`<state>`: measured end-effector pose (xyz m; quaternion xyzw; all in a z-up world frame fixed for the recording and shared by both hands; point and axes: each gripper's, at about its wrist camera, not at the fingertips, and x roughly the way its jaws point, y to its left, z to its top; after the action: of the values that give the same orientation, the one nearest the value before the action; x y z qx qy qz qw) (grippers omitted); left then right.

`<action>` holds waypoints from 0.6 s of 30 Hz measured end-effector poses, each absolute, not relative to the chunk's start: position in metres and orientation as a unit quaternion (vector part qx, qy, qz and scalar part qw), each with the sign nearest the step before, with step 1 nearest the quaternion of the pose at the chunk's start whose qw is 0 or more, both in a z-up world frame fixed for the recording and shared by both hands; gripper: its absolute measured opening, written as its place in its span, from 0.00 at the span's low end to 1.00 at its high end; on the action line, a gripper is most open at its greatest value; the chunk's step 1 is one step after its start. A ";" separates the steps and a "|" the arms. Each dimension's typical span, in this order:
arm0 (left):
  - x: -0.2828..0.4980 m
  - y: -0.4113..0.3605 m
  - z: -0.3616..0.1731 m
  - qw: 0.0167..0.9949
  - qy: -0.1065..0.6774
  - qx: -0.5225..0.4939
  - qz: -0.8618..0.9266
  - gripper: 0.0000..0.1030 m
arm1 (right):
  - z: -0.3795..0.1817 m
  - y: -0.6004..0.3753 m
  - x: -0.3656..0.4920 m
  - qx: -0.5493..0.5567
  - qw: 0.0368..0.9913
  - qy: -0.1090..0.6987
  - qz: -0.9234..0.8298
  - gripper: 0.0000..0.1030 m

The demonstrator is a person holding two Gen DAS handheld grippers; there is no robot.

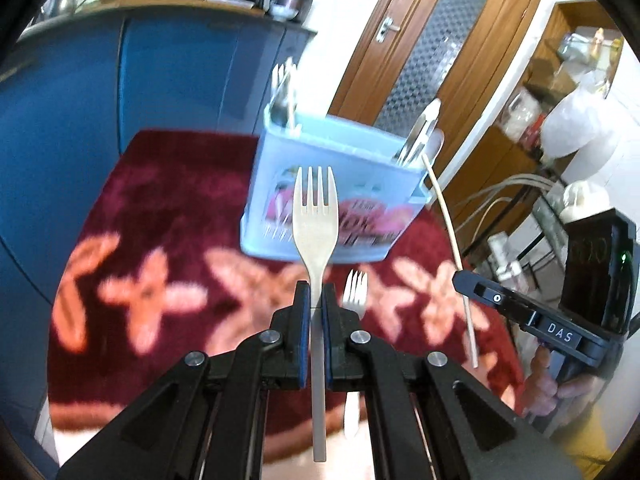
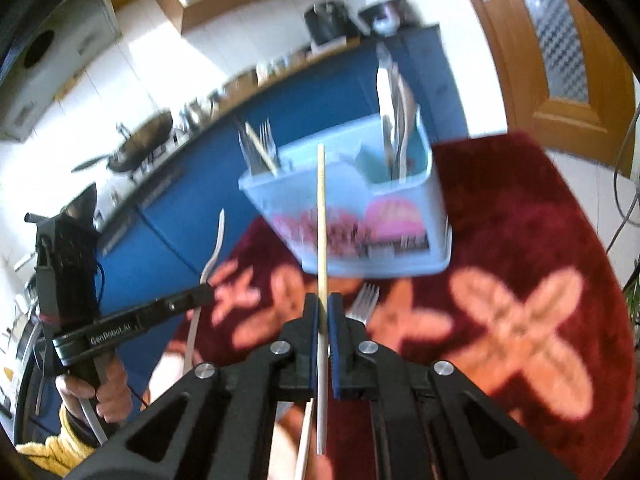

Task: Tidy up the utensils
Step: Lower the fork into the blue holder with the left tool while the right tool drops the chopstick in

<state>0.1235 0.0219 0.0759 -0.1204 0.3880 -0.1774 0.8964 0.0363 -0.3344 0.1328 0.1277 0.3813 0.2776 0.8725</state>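
Clamping a fork (image 1: 315,216) upright, the left gripper (image 1: 315,304) hangs before the pale blue utensil caddy (image 1: 344,184) on the red rug (image 1: 168,200), while the right gripper (image 2: 323,312) pinches a chopstick (image 2: 321,216).

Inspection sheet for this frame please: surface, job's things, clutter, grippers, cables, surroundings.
Surface: dark red floral cloth.
Job's things: light blue utensil caddy standing on the cloth, cutlery upright in both end compartments; a spare fork lying on the cloth in front of it.
Clutter: nothing seen.
Grippers: left gripper shut on a fork, tines forward; right gripper shut on a chopstick.
Cables: pale cables off the cloth, near the shelves.
Surroundings: blue cabinets with metal bowls on top, wooden door.
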 end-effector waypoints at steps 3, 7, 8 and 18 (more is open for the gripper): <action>0.140 0.022 0.088 0.903 0.365 -0.129 -0.187 0.03 | 0.141 -0.335 0.044 0.140 0.882 0.353 0.278 0.06; 0.162 0.021 0.111 0.916 0.329 -0.135 -0.185 0.03 | 0.152 -0.328 0.057 0.143 0.897 0.318 0.274 0.06; 0.165 0.020 0.116 0.920 0.320 -0.132 -0.183 0.03 | 0.156 -0.328 0.062 0.141 0.902 0.305 0.271 0.06; 0.230 0.016 0.150 0.951 0.220 -0.156 -0.154 0.04 | 0.177 -0.321 0.105 0.120 0.930 0.233 0.258 0.06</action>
<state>0.2295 0.0161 0.1504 -0.1558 0.2196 -0.1543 0.9506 0.1054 -0.3210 0.1769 0.1196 0.2331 0.2577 0.9300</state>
